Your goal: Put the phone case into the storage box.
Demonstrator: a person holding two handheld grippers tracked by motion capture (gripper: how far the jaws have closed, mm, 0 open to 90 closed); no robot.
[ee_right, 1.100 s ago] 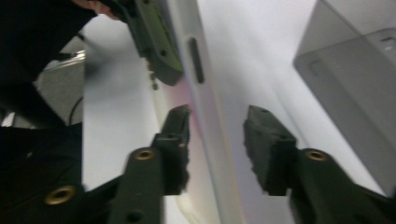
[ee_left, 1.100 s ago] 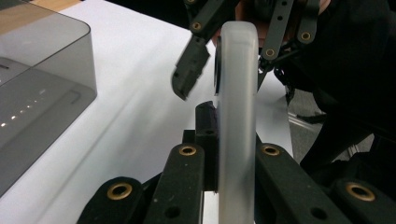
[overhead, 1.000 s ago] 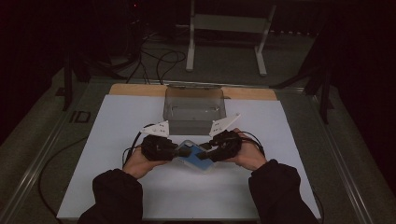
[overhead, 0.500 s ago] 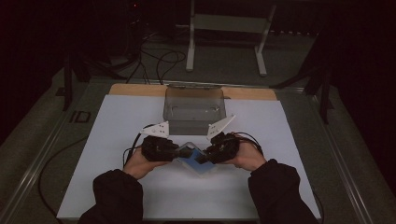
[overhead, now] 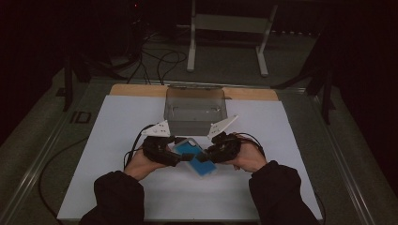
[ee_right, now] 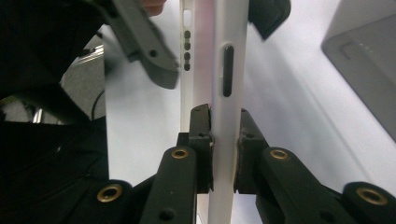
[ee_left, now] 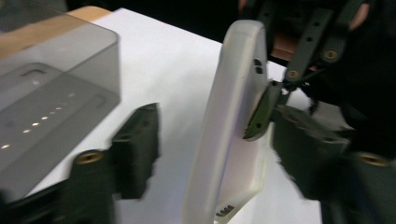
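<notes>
A translucent grey box (overhead: 195, 110) stands at the far middle of the white-covered surface (overhead: 117, 140); beyond it a white metal stand (overhead: 227, 28) and black cables (overhead: 159, 61) on the floor

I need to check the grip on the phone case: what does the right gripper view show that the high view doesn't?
Right gripper view: the right hand-held gripper has its pads pressed on both faces of the white phone case, with side cutouts visible.

High view: the blue screen side of the case, the grey box behind it, the white mat, and both forearms.

Both: the case held between the two grippers, and the left hand-held gripper open around it.
</notes>
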